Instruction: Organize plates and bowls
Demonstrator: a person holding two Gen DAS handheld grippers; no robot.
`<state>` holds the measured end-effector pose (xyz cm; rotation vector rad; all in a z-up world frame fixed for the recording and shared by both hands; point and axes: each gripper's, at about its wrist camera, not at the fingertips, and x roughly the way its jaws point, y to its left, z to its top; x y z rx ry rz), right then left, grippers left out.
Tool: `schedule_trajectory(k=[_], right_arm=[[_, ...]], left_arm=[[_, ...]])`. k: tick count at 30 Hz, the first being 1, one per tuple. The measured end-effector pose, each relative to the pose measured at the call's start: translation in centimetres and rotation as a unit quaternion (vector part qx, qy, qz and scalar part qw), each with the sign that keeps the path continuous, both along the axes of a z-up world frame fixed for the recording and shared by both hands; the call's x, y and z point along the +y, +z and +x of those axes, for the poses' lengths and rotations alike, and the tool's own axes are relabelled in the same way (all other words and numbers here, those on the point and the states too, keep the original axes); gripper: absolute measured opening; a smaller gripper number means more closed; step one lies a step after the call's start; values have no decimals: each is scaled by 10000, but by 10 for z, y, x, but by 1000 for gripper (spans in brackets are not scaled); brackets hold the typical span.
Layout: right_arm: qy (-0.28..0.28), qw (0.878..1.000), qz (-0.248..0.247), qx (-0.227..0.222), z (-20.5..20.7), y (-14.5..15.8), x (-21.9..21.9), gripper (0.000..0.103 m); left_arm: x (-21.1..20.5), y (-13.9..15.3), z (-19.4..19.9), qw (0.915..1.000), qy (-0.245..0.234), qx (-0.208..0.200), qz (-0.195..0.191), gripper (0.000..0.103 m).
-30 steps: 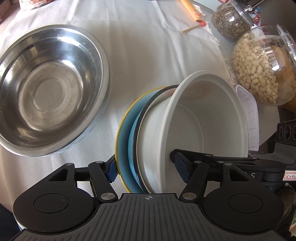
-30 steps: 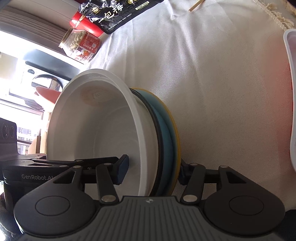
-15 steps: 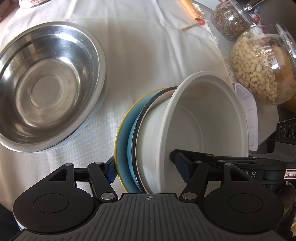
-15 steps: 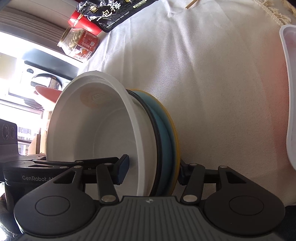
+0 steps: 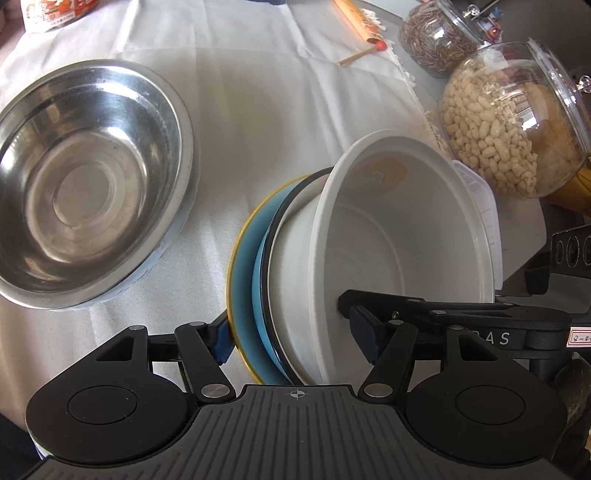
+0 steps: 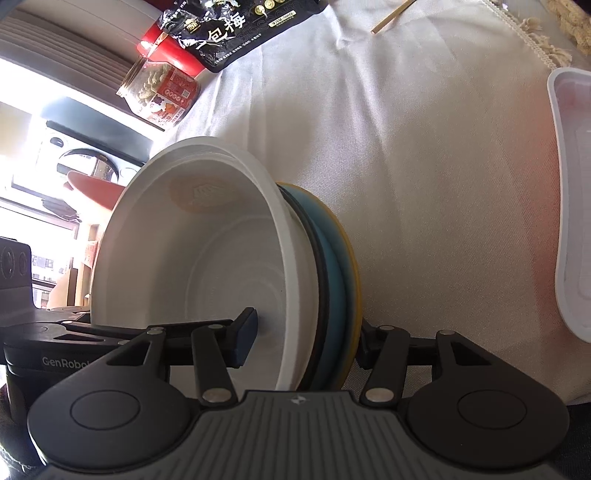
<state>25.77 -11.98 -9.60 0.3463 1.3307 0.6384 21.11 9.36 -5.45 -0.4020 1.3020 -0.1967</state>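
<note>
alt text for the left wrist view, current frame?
The left gripper clamps a nested stack: a white bowl inside a blue plate with a yellow rim, tilted on edge. An empty steel bowl sits left on the white tablecloth; a peanut jar stands right.

White bowl: plain white, with a faint tan round mark inside. Behind it, a black-rimmed dish, a light blue plate and a yellow rim. Steel bowl: bare silver, with concentric rings in its base. Cloth on the counter: white, fringed at the edge. Fingers: dark blue pads on black links. Jar: clear, with pale cream nuts. Second jar: red label. Bag: black with white characters. Tray: white.
</note>
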Motion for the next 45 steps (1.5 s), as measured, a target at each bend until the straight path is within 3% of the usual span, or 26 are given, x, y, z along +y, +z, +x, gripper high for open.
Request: schedule_trajectory(k=[6,12,17,22,24,29,31,36,41,45], right_arm=[[102,9982,-26,-588,7,51,16,54],[590,9907,114,-1217,24,100,87,55],[1050,9894,18,-1004,42,82,162,54],[1291,9901,-199,-514,45,45,206,55],[1310,9899,-263,-480,44,37,212,56],[1216,9911,-414,-361,47,27,215,59],[1199,9908,-489,-395,48,30,215,59],[1225,9828,-996,-955,40,47,214,58],[1068,9844,-835,-1118,40,60,196,58],[977,9771,-790,-1719,31,79,188,58]], left_arm=[[20,48,-1,9986,-173,-496,59,68],[88,85,-17,9943,233,-1024,179,68],[150,60,-20,9932,774,-857,109,68],[180,29,-22,9930,890,-763,149,68],[187,28,-22,9926,909,-804,70,69],[186,33,-27,9930,728,-880,302,68],[190,32,-27,9929,787,-846,283,63],[188,34,-26,9928,741,-886,309,57],[183,40,-26,9919,665,-1045,275,46],[180,40,-26,9919,637,-1041,343,39]])
